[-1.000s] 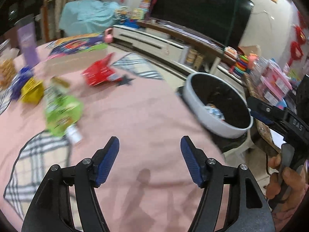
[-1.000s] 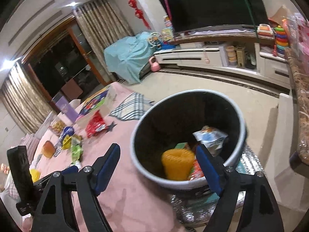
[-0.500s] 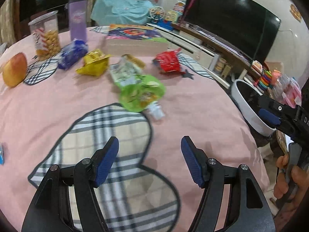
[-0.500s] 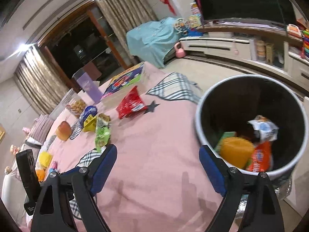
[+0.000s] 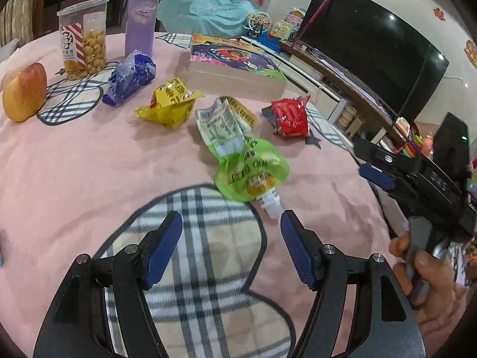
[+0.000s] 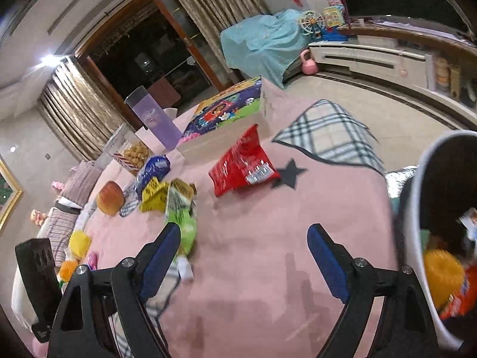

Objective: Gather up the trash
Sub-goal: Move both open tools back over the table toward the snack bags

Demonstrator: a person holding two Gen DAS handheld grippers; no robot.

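Trash lies on the pink tablecloth (image 5: 74, 161): a green spouted pouch (image 5: 253, 173), a white and green wrapper (image 5: 223, 122), a yellow wrapper (image 5: 170, 104), a red packet (image 5: 290, 116) and a blue wrapper (image 5: 131, 77). My left gripper (image 5: 231, 232) is open and empty, just short of the green pouch. My right gripper (image 6: 244, 240) is open and empty over the table, with the red packet (image 6: 243, 164) ahead and the green pouch (image 6: 183, 223) by its left finger. The bin (image 6: 408, 238) stands at the right edge and holds wrappers and an orange item.
An apple (image 5: 25, 92), a snack jar (image 5: 83, 47), a purple bottle (image 5: 141, 18) and a puzzle box (image 5: 235, 65) stand at the back of the table. The right gripper's body (image 5: 417, 176) and hand are at the right of the left wrist view. A TV stands behind.
Both grippers have swung left, away from the bin and toward the trash on the table. The green pouch is now close in front of my left gripper. Both stayed open.
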